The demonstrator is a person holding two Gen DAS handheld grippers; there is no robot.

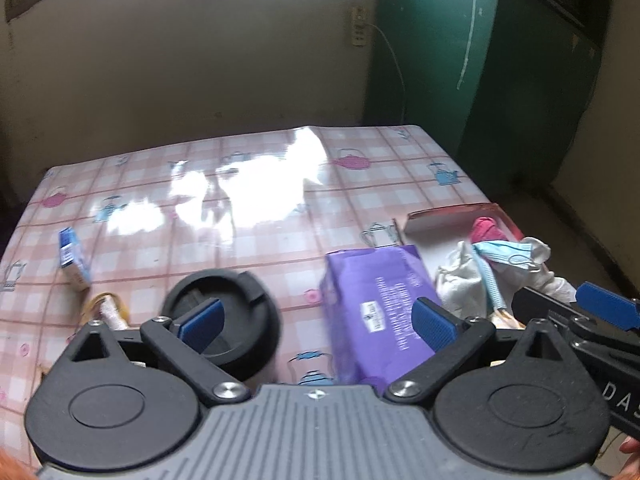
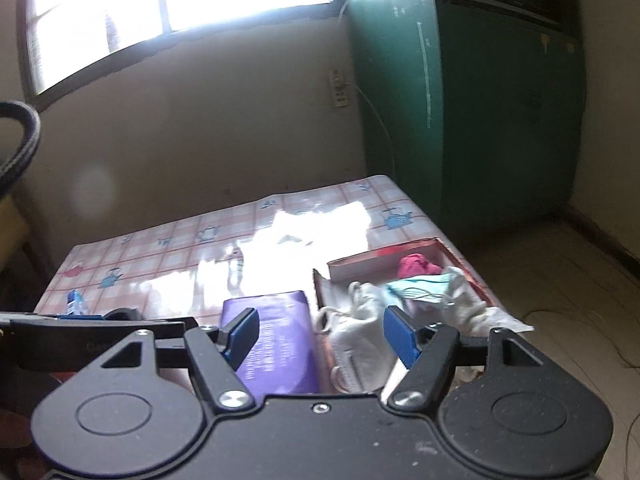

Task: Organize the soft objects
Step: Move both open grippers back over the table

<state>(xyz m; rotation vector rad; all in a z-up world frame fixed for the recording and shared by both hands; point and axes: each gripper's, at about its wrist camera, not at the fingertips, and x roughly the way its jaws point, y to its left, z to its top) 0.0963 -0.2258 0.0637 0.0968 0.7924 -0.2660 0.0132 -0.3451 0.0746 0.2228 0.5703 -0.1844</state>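
Gleaming checked tablecloth point(image 1: 248, 184), green door point(image 1: 460, 60)

Cloths point(image 1: 460, 280) and mask point(image 1: 506, 250) in box point(image 1: 436, 220); packet point(image 1: 372, 300) left of box.

A black round lid point(image 1: 224, 320) lies near a small blue carton point(image 1: 73, 258).

The right gripper point(image 2: 320, 334) hangs over the near edge of a table point(image 2: 168, 248) with a checked teapot-print cloth, its blue pads point(image 2: 402, 338) apart and nothing between them. Below it lie a purple pack point(image 2: 276, 344) and, just right of that, an open red box point(image 2: 384, 258) holding white cloth point(image 2: 360, 320), a blue mask point(image 2: 424, 286) and a pink bundle point(image 2: 418, 265). At the left edge part of the left gripper point(image 2: 80, 317) shows, with a small blue carton point(image 2: 76, 302) beyond it; a window point(image 2: 180, 0) and a green door point(image 2: 480, 100) stand far behind.
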